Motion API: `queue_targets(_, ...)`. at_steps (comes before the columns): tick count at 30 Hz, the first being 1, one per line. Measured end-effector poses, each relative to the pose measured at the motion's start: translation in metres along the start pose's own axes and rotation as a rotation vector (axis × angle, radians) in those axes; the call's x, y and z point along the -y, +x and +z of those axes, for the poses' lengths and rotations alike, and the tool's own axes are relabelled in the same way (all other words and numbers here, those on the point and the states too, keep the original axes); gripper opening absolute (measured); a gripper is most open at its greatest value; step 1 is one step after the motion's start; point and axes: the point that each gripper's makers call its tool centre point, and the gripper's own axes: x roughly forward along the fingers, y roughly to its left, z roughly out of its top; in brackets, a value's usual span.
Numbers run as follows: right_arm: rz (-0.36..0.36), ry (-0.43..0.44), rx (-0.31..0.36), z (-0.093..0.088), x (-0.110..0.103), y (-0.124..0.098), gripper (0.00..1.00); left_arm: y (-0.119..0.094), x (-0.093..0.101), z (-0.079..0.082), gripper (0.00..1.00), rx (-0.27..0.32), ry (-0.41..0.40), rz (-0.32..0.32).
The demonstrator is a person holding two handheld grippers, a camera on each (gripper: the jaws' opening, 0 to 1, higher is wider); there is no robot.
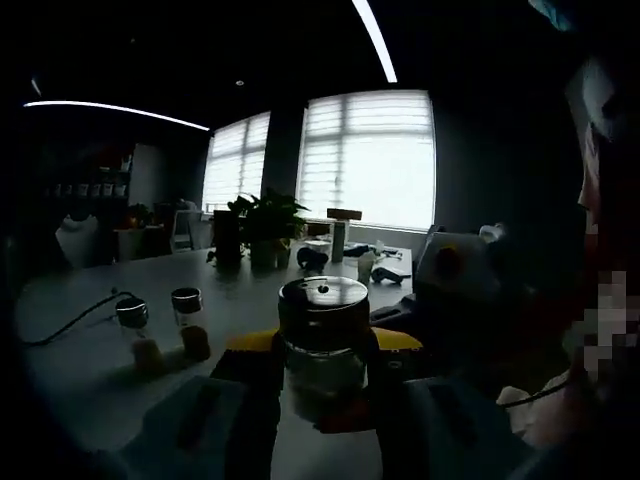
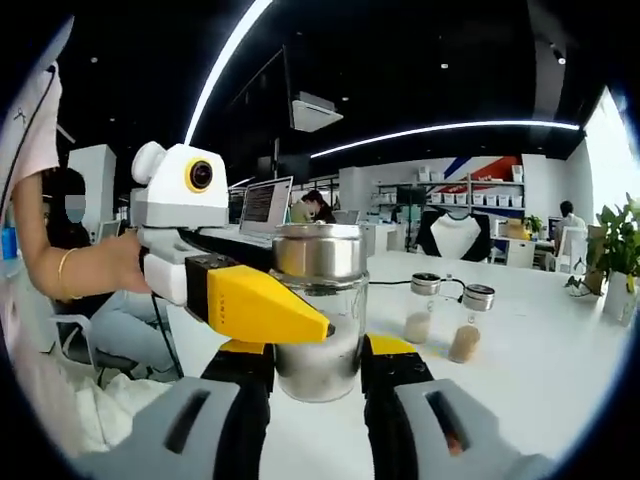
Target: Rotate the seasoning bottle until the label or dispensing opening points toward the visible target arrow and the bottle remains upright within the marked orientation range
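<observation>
Office desks and bright windows are framing a white table point(image 2: 560, 370) where both grippers, right gripper point(image 2: 315, 375) and left gripper point(image 1: 322, 385), are clamping the upright seasoning bottle point(image 2: 318, 310) between them, steadying it for turning.

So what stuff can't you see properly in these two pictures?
- Seasoning bottle in the left gripper view: too dark to read any label.
- Bottle's lower sides in the right gripper view: hidden behind the right gripper and the left gripper's yellow finger.
- Target arrow: not made out on the table.
- Two small jars: too small to tell their contents.
</observation>
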Motion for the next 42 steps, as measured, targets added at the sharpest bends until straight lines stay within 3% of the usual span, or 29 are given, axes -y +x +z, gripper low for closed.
queue_targets(8,-0.118,-0.006,-0.017,-0.001,0.007,0.001,0.30,0.005,-0.002,0.000,0.34,-0.020,0.089,0.085)
queue_targets(14,-0.229,0.051,0.002,0.001,0.013,-0.001,0.30,0.008,-0.006,0.003,0.34,-0.001,0.098,0.170)
queue_targets(18,-0.289,0.048,0.010,0.003,0.015,0.000,0.30,0.008,-0.008,0.006,0.34,0.022,0.108,0.257)
queue_targets(22,-0.332,0.061,0.035,0.007,0.014,0.001,0.30,0.004,-0.016,0.010,0.35,0.084,0.038,0.364)
queue_targets(27,-0.336,0.053,0.041,0.008,0.016,0.000,0.30,0.004,-0.016,0.011,0.35,0.077,0.065,0.326)
queue_targets(33,-0.248,0.029,0.040,0.012,0.012,-0.002,0.30,0.002,-0.012,0.012,0.34,0.047,0.088,0.228)
queue_targets(35,-0.195,-0.012,0.039,0.014,0.007,-0.002,0.31,0.001,-0.007,0.011,0.34,0.036,0.091,0.178)
queue_targets(38,-0.106,-0.019,0.026,0.014,-0.001,-0.005,0.31,-0.002,-0.001,0.010,0.34,0.049,0.017,0.097)
queue_targets(42,0.007,0.027,0.025,0.016,-0.011,-0.010,0.32,-0.008,0.007,0.009,0.34,0.049,-0.010,-0.002)
